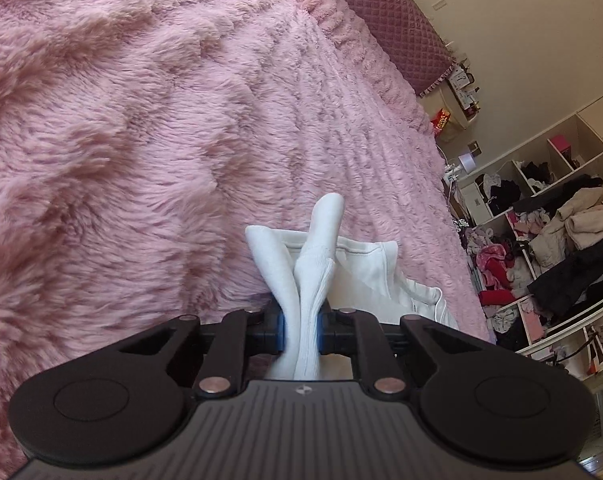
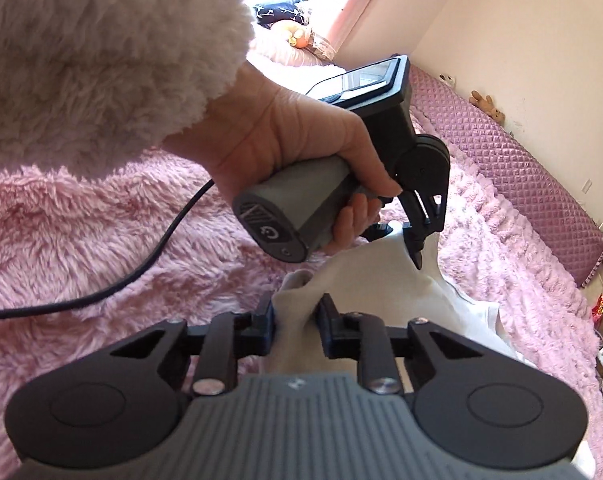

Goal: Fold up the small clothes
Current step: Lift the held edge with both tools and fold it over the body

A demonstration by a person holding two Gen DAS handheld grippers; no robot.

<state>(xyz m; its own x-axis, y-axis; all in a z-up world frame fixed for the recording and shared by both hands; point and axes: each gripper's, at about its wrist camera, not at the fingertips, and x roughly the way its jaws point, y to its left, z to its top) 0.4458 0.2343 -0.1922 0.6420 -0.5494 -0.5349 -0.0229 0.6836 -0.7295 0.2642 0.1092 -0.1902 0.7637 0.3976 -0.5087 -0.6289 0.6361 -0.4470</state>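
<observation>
My left gripper [image 1: 301,330] is shut on a pair of white socks [image 1: 307,264]; their ends stick up past the pads, one crossing the other. Under them a white garment [image 1: 381,276] lies on the pink fluffy blanket [image 1: 141,140]. My right gripper [image 2: 297,324] is shut on the other end of the white socks [image 2: 301,316]. In the right wrist view the left gripper [image 2: 415,248], held in a hand, points down and grips the same white fabric [image 2: 365,276], which stretches between the two grippers. The white garment [image 2: 477,320] shows below it.
The bed's quilted purple headboard [image 1: 385,28] runs along the wall. Open shelves crammed with clothes [image 1: 549,240] stand past the bed's edge. A black cable [image 2: 101,292] crosses the blanket at left. A small plush toy [image 2: 487,104] sits on the headboard.
</observation>
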